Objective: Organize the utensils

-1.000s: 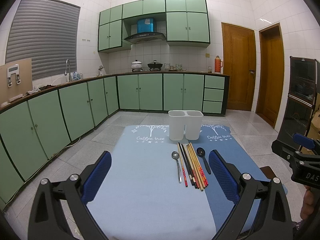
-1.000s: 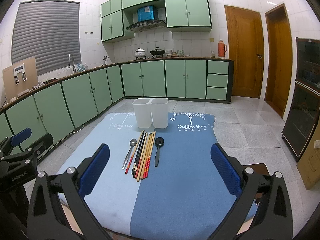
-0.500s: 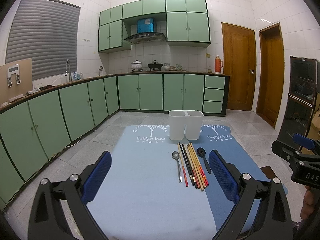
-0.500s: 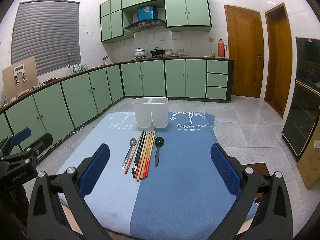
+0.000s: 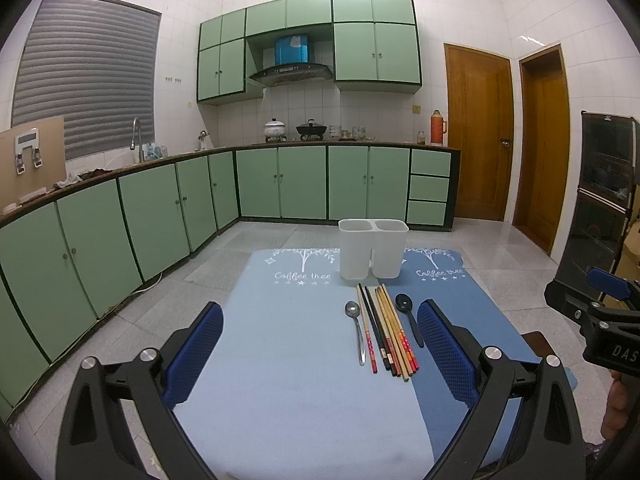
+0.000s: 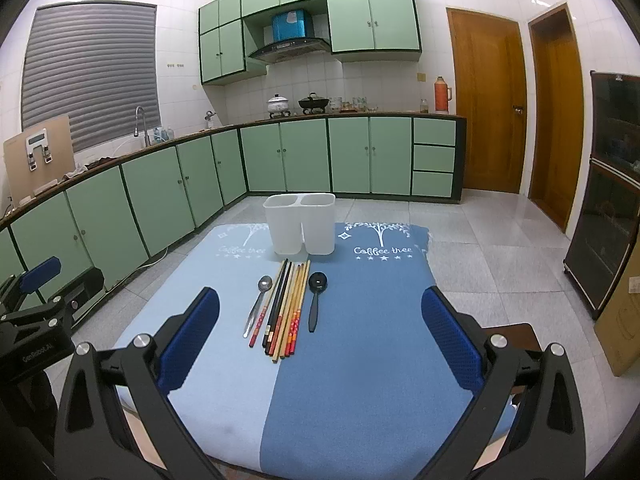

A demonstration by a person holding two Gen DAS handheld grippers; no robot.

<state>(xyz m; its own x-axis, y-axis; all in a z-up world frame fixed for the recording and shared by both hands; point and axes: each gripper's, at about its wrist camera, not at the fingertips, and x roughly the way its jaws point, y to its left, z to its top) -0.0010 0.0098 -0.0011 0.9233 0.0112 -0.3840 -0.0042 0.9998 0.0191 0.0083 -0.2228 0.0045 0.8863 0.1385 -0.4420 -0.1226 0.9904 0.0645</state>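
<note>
Both claws (image 5: 320,354) (image 6: 320,334) spread, empty; chopsticks (image 6: 286,308) lie unobstructed before white holder (image 6: 300,229).

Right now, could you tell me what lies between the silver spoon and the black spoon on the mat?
A row of chopsticks lies side by side between the silver spoon and the black spoon; both wrist views show it.

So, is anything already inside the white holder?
No, both compartments of the white holder look empty; the spoons and chopsticks lie on the mat.
</note>
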